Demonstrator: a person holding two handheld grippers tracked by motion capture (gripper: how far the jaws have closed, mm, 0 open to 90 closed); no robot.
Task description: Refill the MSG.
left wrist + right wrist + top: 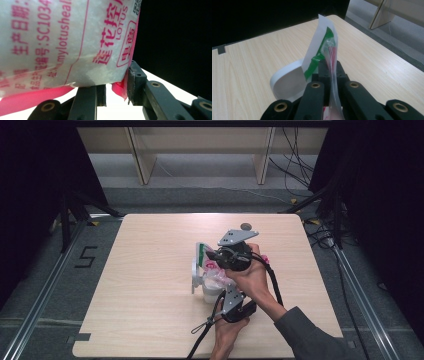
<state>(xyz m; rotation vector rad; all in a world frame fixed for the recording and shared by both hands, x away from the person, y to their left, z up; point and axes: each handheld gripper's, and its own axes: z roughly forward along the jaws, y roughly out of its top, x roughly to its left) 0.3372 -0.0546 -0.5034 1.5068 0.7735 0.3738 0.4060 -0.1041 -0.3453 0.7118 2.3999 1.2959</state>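
Note:
A translucent white bag with pink print stands mid-table over a white round container. In the left gripper view the bag bulges close above the jaws. Its pink lower seam is pinched between them, so my left gripper is shut on it. From the near side that gripper reaches up to the bag. My right gripper is shut on a thin clear edge of the bag, beside a white flap with a green stripe. It comes in from the right, above the bag.
The container's white rim sits just behind the right jaws. A small grey disc lies near the light wooden table's far edge. Beyond are wooden shelf legs, with cables on the floor at the right.

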